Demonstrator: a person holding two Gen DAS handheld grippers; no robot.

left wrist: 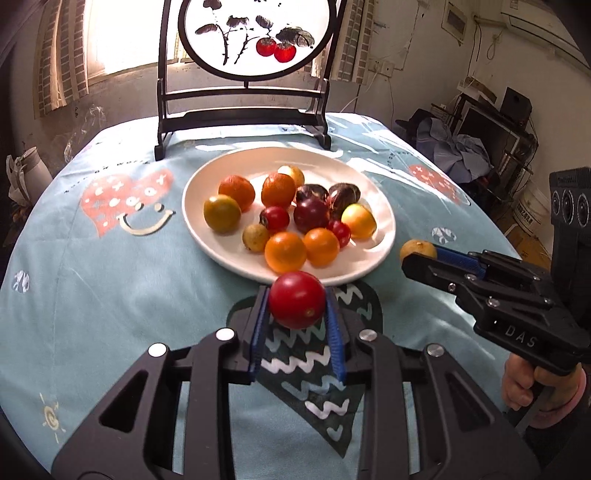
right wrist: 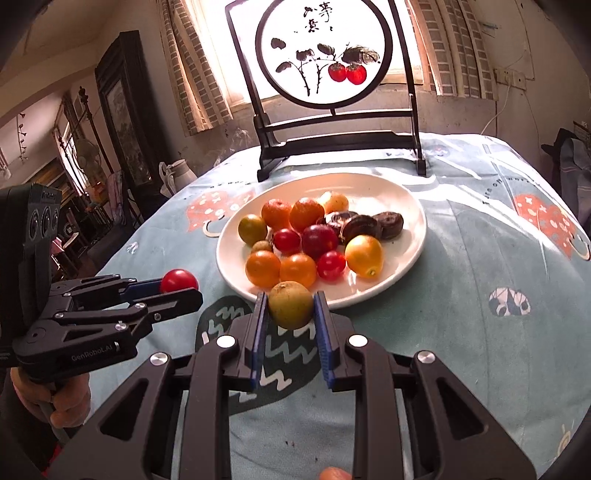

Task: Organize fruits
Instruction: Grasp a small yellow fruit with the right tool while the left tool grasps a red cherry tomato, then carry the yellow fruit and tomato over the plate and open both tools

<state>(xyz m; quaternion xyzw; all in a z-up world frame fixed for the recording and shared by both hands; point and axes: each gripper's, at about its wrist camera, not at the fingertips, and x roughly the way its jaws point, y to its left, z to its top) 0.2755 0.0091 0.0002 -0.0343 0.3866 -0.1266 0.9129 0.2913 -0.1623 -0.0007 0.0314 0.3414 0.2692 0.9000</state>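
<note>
1. Fruits fill the white plate (left wrist: 373,177) mid-table; the dark ones at the back are hard to identify.
2. Left gripper (left wrist: 297,306) is clenched on a red tomato (left wrist: 297,304), just short of the plate's near rim.
3. Right gripper (right wrist: 290,308) pinches a brownish-yellow fruit (right wrist: 290,304) beside that rim; in the left view its far side is hidden.

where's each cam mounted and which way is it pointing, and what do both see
Left wrist: on the left gripper, looking along its fingers past the held red tomato to the plate; the right gripper and hand show at right.
Right wrist: on the right gripper, facing the plate past its yellow-green fruit; the left gripper shows at left.
Shared: plate of fruit, persimmon screen, blue tablecloth.
</note>
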